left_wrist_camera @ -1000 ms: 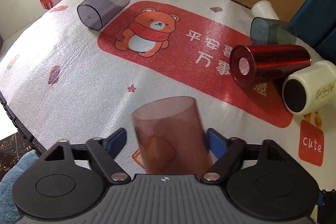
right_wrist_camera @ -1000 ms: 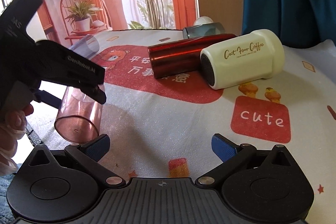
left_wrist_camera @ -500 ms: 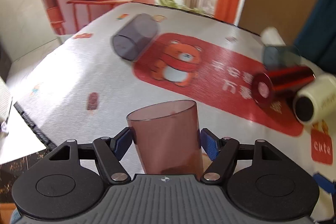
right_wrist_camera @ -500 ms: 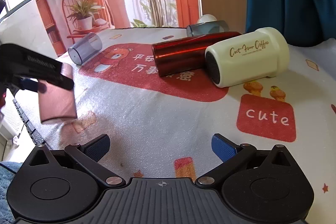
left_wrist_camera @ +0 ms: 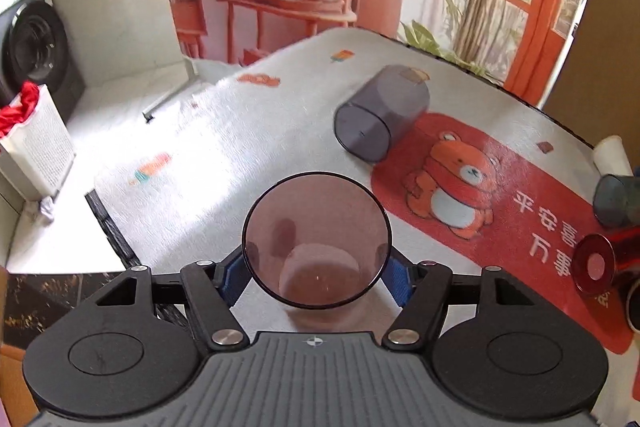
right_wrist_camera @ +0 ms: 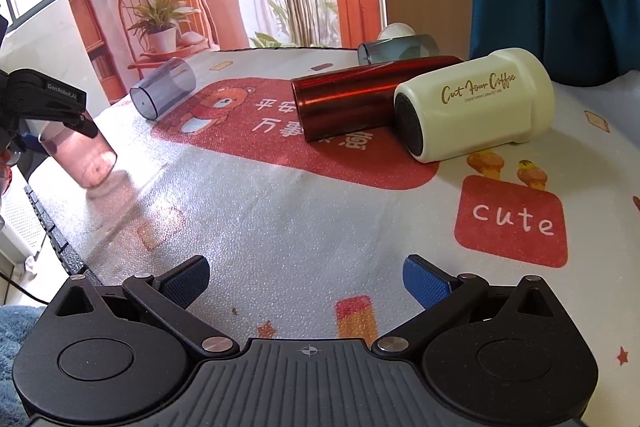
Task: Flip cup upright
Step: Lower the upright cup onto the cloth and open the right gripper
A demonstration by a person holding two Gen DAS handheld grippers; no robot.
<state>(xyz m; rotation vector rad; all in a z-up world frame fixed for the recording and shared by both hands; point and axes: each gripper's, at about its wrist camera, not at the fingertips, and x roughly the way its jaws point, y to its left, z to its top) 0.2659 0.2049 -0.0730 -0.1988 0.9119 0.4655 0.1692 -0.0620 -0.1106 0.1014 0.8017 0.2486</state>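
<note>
My left gripper [left_wrist_camera: 316, 267] is shut on a clear pink cup [left_wrist_camera: 317, 241]. In the left wrist view I look into its open mouth and see its base below, close to the table mat. In the right wrist view the same pink cup [right_wrist_camera: 82, 157] is tilted, base down and near the mat at the table's left edge, held by the left gripper [right_wrist_camera: 48, 103]. My right gripper [right_wrist_camera: 306, 283] is open and empty above the front of the mat.
Other cups lie on their sides: a grey clear cup [right_wrist_camera: 164, 93] far left, a red metallic tumbler [right_wrist_camera: 352, 99], a cream coffee mug [right_wrist_camera: 476, 111], a blue-grey cup [right_wrist_camera: 396, 49] behind them. The table's left edge [right_wrist_camera: 52, 227] is close to the pink cup.
The left gripper has turned the pink cup from mouth-down, through sideways, to mouth-up, and lowered it toward the mat near the left edge. The right gripper has stayed put.
</note>
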